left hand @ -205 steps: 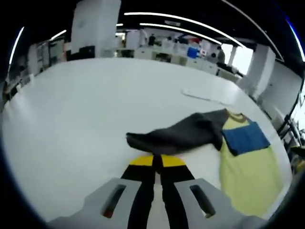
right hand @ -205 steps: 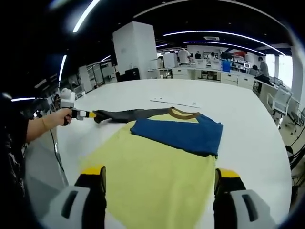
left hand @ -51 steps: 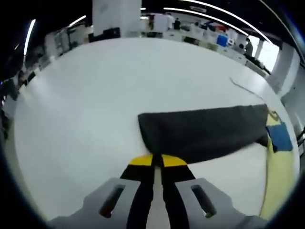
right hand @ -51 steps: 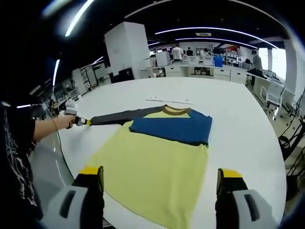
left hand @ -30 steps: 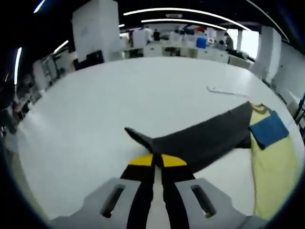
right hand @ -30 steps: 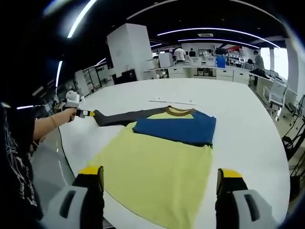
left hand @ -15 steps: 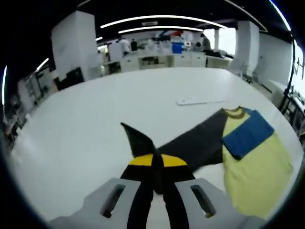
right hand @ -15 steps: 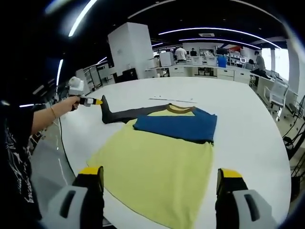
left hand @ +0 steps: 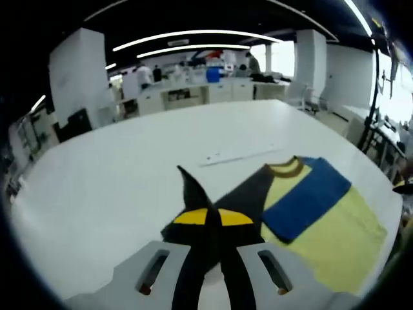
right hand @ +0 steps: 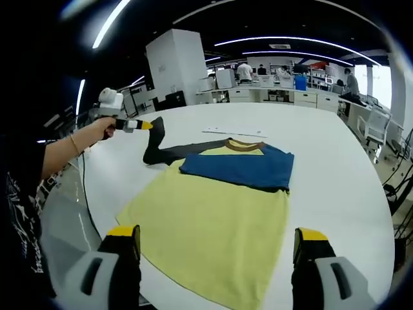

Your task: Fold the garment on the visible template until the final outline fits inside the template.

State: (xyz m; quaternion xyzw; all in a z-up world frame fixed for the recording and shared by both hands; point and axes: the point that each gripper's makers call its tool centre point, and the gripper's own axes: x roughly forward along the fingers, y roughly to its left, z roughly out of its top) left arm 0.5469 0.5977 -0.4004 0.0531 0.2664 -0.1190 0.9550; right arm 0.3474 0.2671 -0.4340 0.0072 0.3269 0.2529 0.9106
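A yellow shirt [right hand: 213,219] lies flat on the white table [right hand: 335,168]. Its blue sleeve [right hand: 239,169] is folded across the chest below the brown collar [right hand: 244,143]. My left gripper [left hand: 206,217] is shut on the cuff of the dark grey sleeve [left hand: 242,194], which hangs lifted off the table. In the right gripper view the left gripper [right hand: 141,124] holds that grey sleeve [right hand: 160,147] up at the shirt's left side. My right gripper [right hand: 217,236] hovers open over the shirt's hem with nothing between its fingers.
A thin white strip [right hand: 235,134] lies on the table beyond the collar. A person's hand and arm [right hand: 77,145] reach in from the left. Desks, a white pillar [right hand: 174,64] and people stand far behind. The table edge runs close on the left and right.
My left gripper has lifted the grey sleeve's cuff off the table and carried it in toward the shirt body. The right gripper has stayed put and open.
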